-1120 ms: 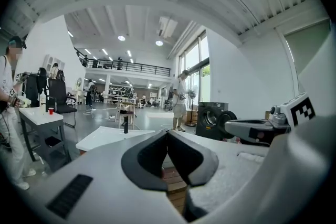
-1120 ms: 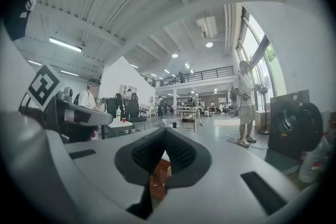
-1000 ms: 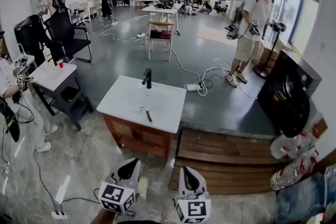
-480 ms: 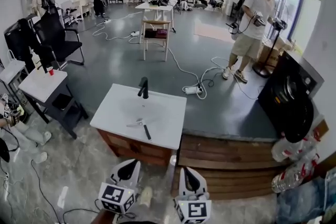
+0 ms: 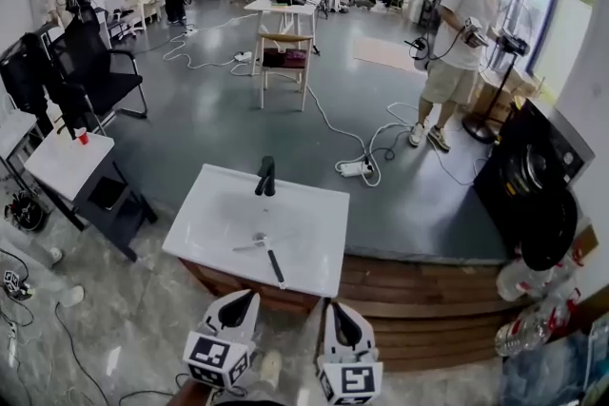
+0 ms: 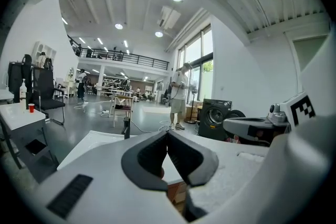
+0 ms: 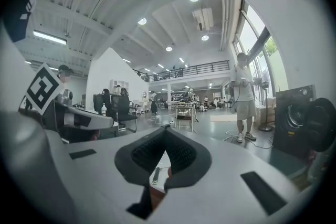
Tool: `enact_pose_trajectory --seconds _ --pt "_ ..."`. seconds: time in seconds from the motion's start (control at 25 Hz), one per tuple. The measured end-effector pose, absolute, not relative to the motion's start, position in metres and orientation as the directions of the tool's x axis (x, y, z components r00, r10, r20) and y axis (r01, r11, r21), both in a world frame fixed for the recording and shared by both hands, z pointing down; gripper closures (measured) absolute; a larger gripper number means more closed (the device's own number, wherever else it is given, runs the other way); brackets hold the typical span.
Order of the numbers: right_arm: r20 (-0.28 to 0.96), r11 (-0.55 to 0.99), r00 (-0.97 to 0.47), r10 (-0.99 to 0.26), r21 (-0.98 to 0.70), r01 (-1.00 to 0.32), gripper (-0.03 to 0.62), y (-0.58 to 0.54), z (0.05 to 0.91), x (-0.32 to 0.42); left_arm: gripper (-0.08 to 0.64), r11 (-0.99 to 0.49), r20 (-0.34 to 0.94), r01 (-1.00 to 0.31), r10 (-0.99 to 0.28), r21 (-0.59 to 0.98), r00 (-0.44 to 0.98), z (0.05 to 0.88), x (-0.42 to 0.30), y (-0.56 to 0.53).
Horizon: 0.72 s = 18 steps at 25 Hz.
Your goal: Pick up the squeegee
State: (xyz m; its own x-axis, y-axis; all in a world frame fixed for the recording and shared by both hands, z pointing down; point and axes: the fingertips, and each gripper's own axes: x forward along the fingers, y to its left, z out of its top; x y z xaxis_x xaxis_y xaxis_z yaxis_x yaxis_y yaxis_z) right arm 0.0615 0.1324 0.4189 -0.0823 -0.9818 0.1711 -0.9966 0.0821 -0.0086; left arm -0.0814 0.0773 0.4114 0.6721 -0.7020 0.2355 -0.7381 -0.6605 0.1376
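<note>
**A:** While both hands are this far short of it, the main thing to look at is the white sink counter [image 5: 309, 204] standing straight ahead. It's the only surface within easy reach, so it makes sense that everything is aimed at it.

**B:** Yep. The left gripper [image 5: 249, 295] and right gripper [image 5: 333, 306] sit side by side at the bottom of the head view. Both point at the counter and neither touches anything.

**A:** Both are pinched together with nothing between the jaws, and their own cameras show the tips meeting. I'd guess there's no reason to spread them until they're over the counter.

**B:** Then there's the black faucet [image 5: 266, 176] at the back edge. The squeegee [image 5: 270, 256] lies flat near the front edge, with its dark handle pointing toward the person.

**A:** Handy, since that handle end is the nearest bit to grab. It lies roughly between the lines of the two grippers, so I can't call which one goes for it. Whichever does will need to open first. The pick-up hasn't started yet, I'd say.
</note>
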Motion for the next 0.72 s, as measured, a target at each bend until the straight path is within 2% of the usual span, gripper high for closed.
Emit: enact_pose_trajectory --seconds 0.2,0.72 --pt "0.136 0.085 -0.087 -0.987 -0.019 -0.996 0.594 0.091 0.420 0.050 0.557 -0.655 0.248 -0.740 -0.699 0.156 0.671 0.421 -0.094 0.041" --pt "0.159 0.087 -0.089 -0.983 -0.018 -0.996 0.595 0.027 0.436 0.033 0.557 -0.655 0.256 -0.734 -0.690 0.178 0.677 0.438 -0.109 -0.024"
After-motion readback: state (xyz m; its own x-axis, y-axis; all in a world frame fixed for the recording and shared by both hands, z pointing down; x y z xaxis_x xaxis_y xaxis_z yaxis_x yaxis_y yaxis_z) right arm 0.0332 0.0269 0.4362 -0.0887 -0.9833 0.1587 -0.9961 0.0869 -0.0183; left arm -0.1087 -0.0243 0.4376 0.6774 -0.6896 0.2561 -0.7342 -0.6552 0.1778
